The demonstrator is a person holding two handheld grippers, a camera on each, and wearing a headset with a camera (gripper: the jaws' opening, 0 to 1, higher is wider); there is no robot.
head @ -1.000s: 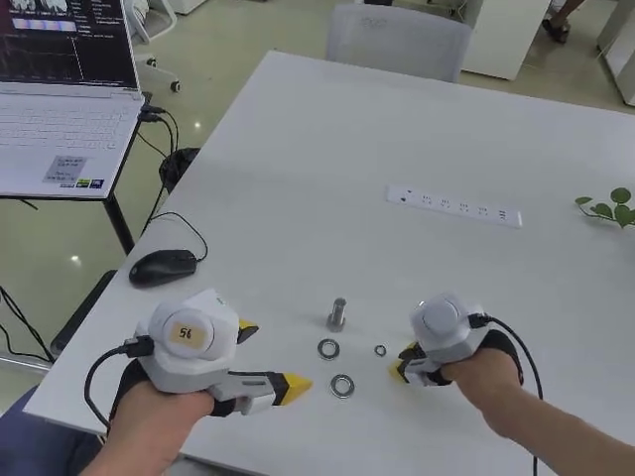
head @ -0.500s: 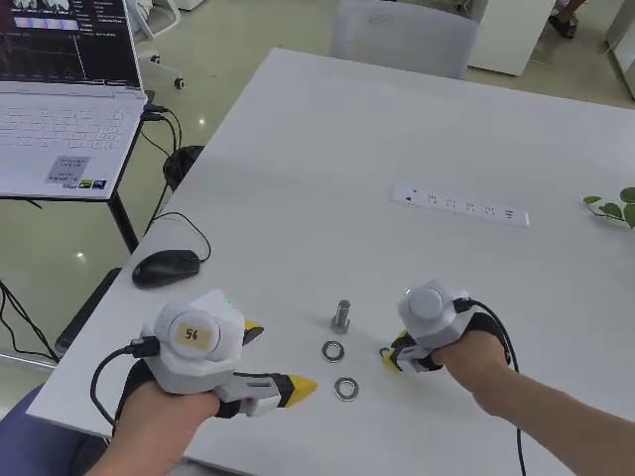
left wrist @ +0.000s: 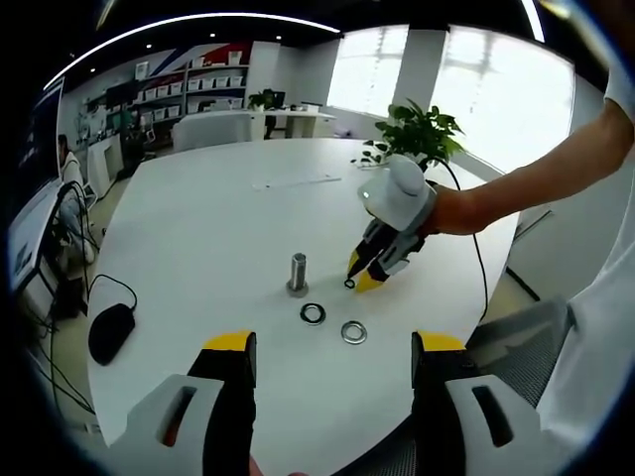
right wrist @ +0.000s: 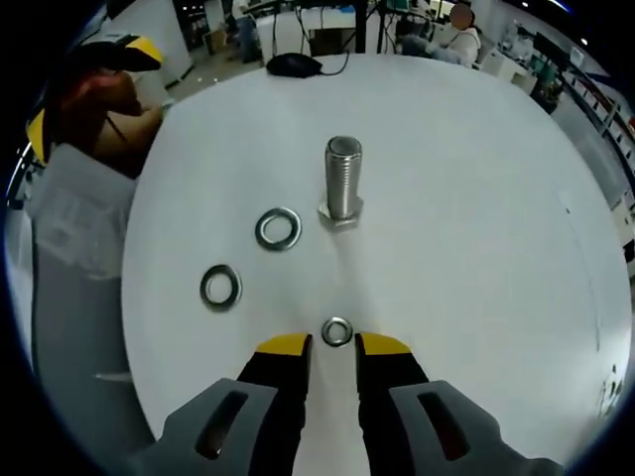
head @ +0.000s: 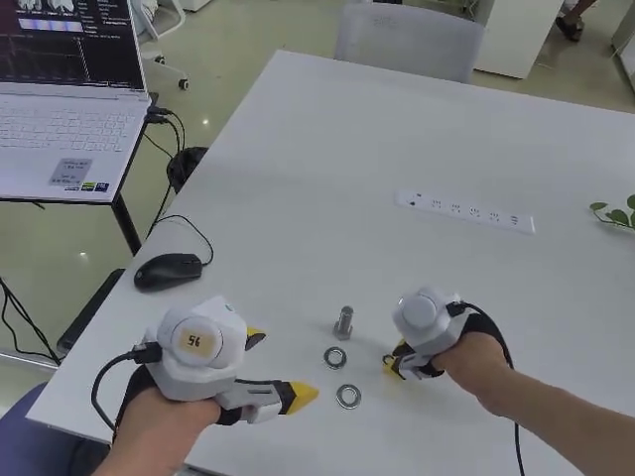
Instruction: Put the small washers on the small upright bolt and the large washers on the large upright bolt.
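Bolt (head: 343,322), steel and standing upright head-down, rises from the white table (head: 397,129) close to the person's edge; everything else is placed from it.

Far to the left of the bolt and beyond the table's edge, an open laptop (head: 60,99) sits on a separate stand. A black mouse (head: 167,270) lies on the table, well left of the bolt and a little farther from the person.

Left of the bolt and nearer the person, the left gripper (head: 280,367) hangs just over the table. Its yellow-tipped jaws are spread wide and hold nothing.

Just in front of the bolt, on the person's side, the first large washer (head: 335,357) lies flat, near the bolt's base but apart from it. The second large washer (head: 348,397) lies flat farther toward the person, apart from the first.

Right of the bolt, the right gripper (head: 395,365) points down at the table. In the right gripper view its jaws stand only a narrow gap apart, and the small washer (right wrist: 337,331) lies flat on the table just ahead of the tips, in line with that gap and not gripped.

Beyond the bolt and to its right, a white power strip (head: 464,211) lies on the table. Leaves of a plant (head: 620,211) show far right.
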